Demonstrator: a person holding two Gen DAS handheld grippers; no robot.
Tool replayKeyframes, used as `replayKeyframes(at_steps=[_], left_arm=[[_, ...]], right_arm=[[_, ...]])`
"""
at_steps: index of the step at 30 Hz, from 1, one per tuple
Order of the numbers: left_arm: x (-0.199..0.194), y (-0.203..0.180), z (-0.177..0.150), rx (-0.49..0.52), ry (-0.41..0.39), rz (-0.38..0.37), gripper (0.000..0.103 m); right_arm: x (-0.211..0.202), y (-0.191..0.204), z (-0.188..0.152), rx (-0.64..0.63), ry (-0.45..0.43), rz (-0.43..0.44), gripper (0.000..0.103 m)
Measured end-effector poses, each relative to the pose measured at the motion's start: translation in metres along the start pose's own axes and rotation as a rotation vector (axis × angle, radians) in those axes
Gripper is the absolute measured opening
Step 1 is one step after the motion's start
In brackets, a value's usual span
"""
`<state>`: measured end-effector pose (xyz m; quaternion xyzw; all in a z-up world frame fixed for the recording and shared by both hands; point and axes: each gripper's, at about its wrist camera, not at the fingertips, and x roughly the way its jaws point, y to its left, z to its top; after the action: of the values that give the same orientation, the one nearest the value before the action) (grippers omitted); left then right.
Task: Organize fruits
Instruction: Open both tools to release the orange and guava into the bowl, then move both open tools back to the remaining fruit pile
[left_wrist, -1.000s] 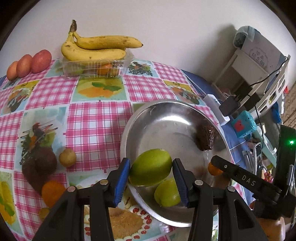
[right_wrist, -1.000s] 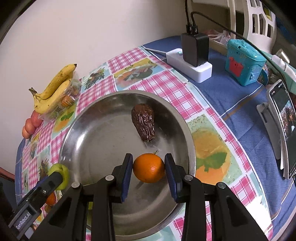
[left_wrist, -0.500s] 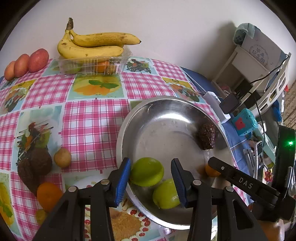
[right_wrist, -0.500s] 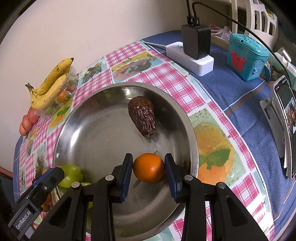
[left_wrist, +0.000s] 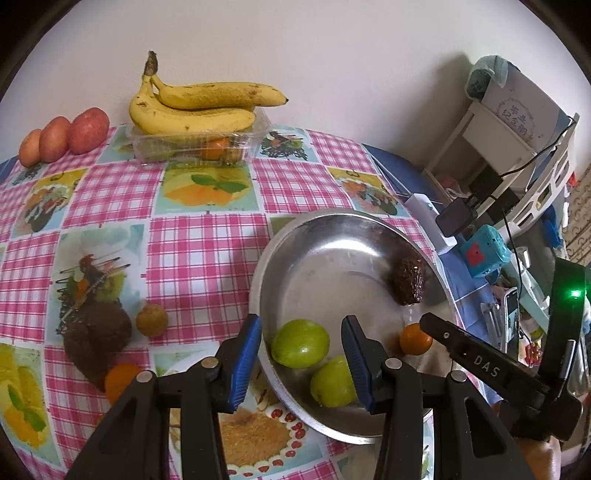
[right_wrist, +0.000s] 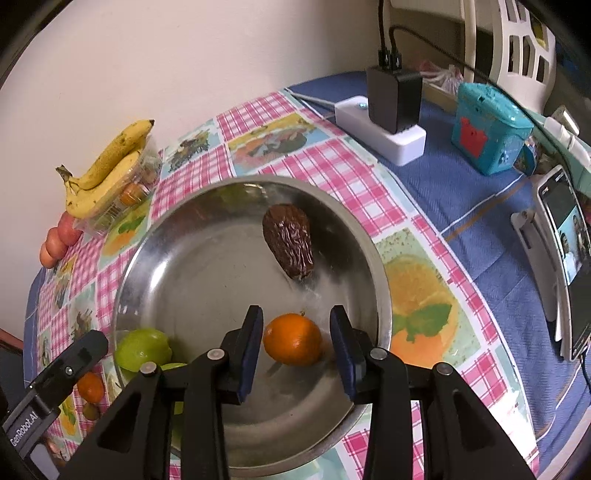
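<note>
Between the right gripper's (right_wrist: 297, 345) parted jaws: the orange (right_wrist: 293, 344), untouched.
Left gripper (left_wrist: 301, 363) (also open) has a green fruit (left_wrist: 300, 348) just ahead of its fingertips.

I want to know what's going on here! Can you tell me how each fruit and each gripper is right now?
Left gripper: open, over the bowl's edge.
Right gripper: open, around the orange, not squeezing.
Orange: resting in the bowl.
Green fruits: two, lying in the bowl, side by side.
Brown fruit: lying in the bowl.
Bowl: upright on the table.
Bananas: lying on a plastic box.
</note>
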<state>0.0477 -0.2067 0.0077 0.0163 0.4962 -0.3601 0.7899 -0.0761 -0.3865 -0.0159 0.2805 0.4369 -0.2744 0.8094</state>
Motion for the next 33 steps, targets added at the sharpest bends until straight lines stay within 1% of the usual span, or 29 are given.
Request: replayKeyframes(at_steps=[2, 4, 6, 7, 9, 10, 11, 12, 14, 16, 17, 18, 19, 23, 25, 30, 33], left_arm=[[-0.001, 0.003, 0.000, -0.008, 0.002, 0.011, 0.049], [-0.001, 0.007, 0.000, -0.019, 0.005, 0.038, 0.051], [-0.002, 0.014, 0.001, -0.042, 0.007, 0.103, 0.068], [-0.002, 0.017, 0.001, -0.051, 0.007, 0.129, 0.070], [-0.002, 0.024, 0.001, -0.065, 0.012, 0.173, 0.071], [-0.002, 0.027, 0.000, -0.073, 0.015, 0.198, 0.072], [-0.001, 0.031, 0.000, -0.083, 0.016, 0.220, 0.076], [0.000, 0.035, -0.001, -0.095, 0.020, 0.247, 0.083], [0.000, 0.042, -0.002, -0.115, 0.024, 0.275, 0.085], [-0.002, 0.049, -0.003, -0.140, 0.019, 0.311, 0.094], [-0.003, 0.051, -0.003, -0.147, 0.012, 0.330, 0.102], [-0.005, 0.053, -0.003, -0.152, -0.001, 0.345, 0.103], [-0.007, 0.054, -0.003, -0.155, -0.010, 0.356, 0.103], [-0.015, 0.060, -0.003, -0.156, -0.036, 0.409, 0.103], [-0.017, 0.063, -0.003, -0.159, -0.036, 0.416, 0.103], [-0.024, 0.070, -0.007, -0.181, -0.038, 0.413, 0.103], [-0.033, 0.074, -0.011, -0.184, -0.046, 0.440, 0.103]], right_arm=[[-0.003, 0.001, 0.000, -0.006, -0.008, 0.003, 0.039], [-0.004, 0.003, 0.000, -0.016, -0.011, 0.004, 0.039], [-0.004, 0.005, -0.001, -0.023, -0.012, 0.006, 0.039], [-0.004, 0.005, -0.001, -0.028, -0.013, 0.007, 0.039], [-0.004, 0.007, -0.001, -0.034, -0.020, 0.001, 0.059], [-0.004, 0.008, -0.002, -0.037, -0.025, -0.002, 0.076], [-0.005, 0.009, -0.002, -0.041, -0.030, -0.002, 0.079], [-0.005, 0.010, -0.001, -0.047, -0.031, -0.001, 0.079], [-0.004, 0.012, -0.001, -0.059, -0.030, 0.000, 0.079], [-0.002, 0.015, -0.002, -0.075, -0.028, 0.003, 0.080], [-0.002, 0.017, -0.003, -0.086, -0.028, 0.003, 0.083], [-0.001, 0.019, -0.003, -0.094, -0.029, 0.002, 0.087], [-0.001, 0.020, -0.004, -0.103, -0.033, 0.002, 0.094], [-0.005, 0.025, -0.005, -0.124, -0.070, 0.016, 0.095], [-0.005, 0.026, -0.004, -0.125, -0.076, 0.025, 0.095], [-0.005, 0.030, -0.007, -0.136, -0.079, 0.018, 0.095], [-0.007, 0.031, -0.009, -0.133, -0.079, 0.030, 0.095]])
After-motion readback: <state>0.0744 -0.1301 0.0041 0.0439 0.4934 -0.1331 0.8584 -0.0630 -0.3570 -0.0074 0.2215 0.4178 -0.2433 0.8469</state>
